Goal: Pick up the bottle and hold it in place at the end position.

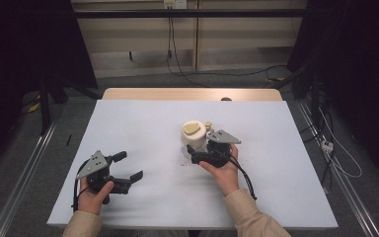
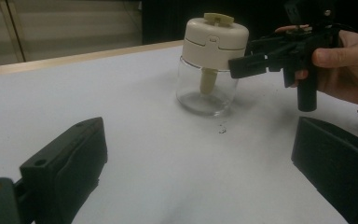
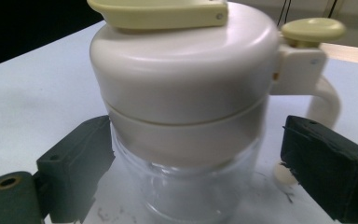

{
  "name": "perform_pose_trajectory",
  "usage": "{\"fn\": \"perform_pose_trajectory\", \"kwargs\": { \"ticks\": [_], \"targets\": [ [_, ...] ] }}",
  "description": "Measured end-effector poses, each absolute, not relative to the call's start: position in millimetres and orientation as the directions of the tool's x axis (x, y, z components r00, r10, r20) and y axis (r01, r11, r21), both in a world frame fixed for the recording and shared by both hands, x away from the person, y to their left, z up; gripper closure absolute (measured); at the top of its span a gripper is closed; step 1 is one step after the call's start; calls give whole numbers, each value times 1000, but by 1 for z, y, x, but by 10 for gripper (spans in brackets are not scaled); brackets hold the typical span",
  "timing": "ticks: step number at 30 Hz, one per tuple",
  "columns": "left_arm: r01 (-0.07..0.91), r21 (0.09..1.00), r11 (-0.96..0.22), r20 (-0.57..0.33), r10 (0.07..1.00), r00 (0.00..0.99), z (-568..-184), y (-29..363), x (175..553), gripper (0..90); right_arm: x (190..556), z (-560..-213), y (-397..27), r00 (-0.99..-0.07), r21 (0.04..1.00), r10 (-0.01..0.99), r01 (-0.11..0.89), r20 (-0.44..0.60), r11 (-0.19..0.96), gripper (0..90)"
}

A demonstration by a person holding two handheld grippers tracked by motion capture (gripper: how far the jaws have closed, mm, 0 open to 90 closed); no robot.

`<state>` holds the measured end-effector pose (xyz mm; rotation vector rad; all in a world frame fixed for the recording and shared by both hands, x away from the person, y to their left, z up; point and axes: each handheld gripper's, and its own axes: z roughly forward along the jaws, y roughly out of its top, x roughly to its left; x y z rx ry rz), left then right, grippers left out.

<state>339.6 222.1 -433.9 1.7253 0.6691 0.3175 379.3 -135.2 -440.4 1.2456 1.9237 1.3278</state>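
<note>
A clear glass jar with a cream lid (image 1: 193, 134) stands near the middle of the white table top (image 1: 138, 123). The lid (image 3: 182, 70) carries a pale yellow flap and a side handle with a yellow knob (image 3: 313, 29). My right gripper (image 1: 198, 146) reaches the jar from the near side, one jaw on each side of the glass body (image 3: 191, 196). In the right gripper view the left jaw lies against the jar and the right jaw stands a little off it. My left gripper (image 1: 130, 166) rests open at the front left, nothing between its jaws, pointing toward the jar (image 2: 212, 60).
A few dark specks (image 2: 222, 128) lie on the white surface in front of the jar. A strip of wooden table edge (image 1: 192, 94) runs along the back. Cables (image 1: 335, 153) trail on the floor to the right, past the table's side.
</note>
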Motion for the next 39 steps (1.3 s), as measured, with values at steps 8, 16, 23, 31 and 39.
{"fn": "perform_pose_trajectory", "kwargs": {
  "ticks": [8,16,23,31,39],
  "targets": [
    [270,954,-132,-147,578,803,-433,220,342,30,369,-430,-148,-482,907,869,408,114,107,81],
    [272,953,-134,-152,566,810,-432,216,342,28,359,-416,-162,-506,912,852,400,133,96,202],
    [277,952,-130,-161,557,815,-432,211,342,24,355,-403,-168,-558,918,823,375,110,132,425],
    [276,952,-128,-154,580,800,-428,205,344,24,357,-384,-172,-587,926,803,350,101,139,621],
    [291,943,-165,-148,574,805,-427,195,346,24,365,-379,-166,-585,928,807,340,83,151,745]
  ]
}}
